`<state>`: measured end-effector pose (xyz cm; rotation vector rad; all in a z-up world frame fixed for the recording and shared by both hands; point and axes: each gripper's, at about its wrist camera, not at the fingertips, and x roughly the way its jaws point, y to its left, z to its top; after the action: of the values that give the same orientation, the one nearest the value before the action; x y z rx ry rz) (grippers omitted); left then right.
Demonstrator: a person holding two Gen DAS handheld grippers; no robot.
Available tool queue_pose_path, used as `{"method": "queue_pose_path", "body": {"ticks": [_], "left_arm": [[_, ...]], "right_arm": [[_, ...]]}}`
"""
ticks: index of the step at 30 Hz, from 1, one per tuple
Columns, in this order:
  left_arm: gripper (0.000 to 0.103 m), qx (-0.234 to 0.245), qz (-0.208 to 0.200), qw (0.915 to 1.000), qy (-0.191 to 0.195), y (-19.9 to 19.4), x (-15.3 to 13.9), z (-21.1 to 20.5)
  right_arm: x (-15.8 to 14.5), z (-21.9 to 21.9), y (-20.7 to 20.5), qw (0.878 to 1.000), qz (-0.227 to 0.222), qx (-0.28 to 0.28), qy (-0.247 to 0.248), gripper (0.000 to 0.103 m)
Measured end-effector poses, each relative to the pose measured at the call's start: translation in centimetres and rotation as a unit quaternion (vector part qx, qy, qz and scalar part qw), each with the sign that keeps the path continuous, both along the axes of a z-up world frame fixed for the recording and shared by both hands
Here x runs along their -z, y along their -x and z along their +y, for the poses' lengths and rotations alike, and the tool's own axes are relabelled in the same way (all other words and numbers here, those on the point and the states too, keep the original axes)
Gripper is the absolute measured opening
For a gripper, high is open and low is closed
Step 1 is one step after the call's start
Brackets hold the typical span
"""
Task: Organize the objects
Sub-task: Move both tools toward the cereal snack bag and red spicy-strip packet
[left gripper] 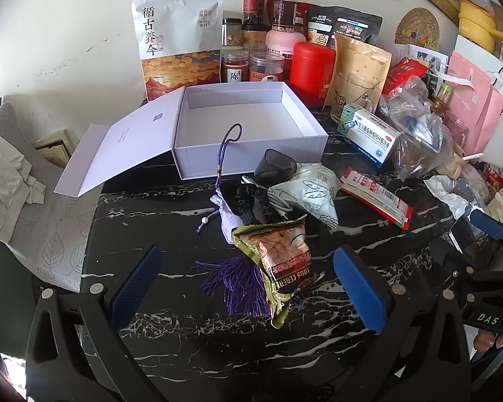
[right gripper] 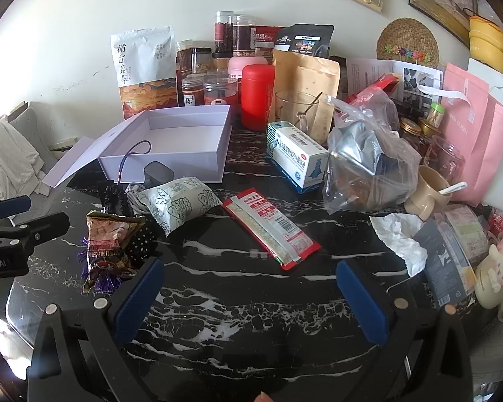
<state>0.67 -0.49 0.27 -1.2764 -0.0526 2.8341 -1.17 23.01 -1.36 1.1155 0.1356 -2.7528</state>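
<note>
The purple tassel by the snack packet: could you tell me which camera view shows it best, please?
The left wrist view. There the purple tassel fans out on the table beside the snack packet, and its cord runs up to a loop at the white box. In the right wrist view, only purple fringe peeks from under the packet.

Left gripper (left gripper: 248,288) and right gripper (right gripper: 249,296) are showing black plastic frames, blue ribbed pads lining the jaws, and silver screw heads at the pivots. White lettering "DAS" is appearing on one body.
</note>
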Motion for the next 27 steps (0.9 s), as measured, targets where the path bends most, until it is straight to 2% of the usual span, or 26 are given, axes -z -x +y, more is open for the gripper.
{"method": "queue_pose_path", "body": {"ticks": [11, 12, 27], "left_arm": [[0.102, -0.004, -0.004, 1.0, -0.003, -0.4, 0.1, -0.2], [0.102, -0.026, -0.003, 0.9996, -0.012, -0.4, 0.0, -0.2], [0.102, -0.028, 0.004, 0.9996, 0.001, -2.9, -0.3, 0.3]], "right_arm": [[-0.4, -0.3, -0.4, 1.0, 0.0, -0.008, -0.004, 0.103], [-0.5, -0.3, -0.5, 1.0, 0.002, -0.008, -0.005, 0.103], [-0.5, -0.9, -2.3, 0.999, 0.006, -0.03, -0.007, 0.103]]}}
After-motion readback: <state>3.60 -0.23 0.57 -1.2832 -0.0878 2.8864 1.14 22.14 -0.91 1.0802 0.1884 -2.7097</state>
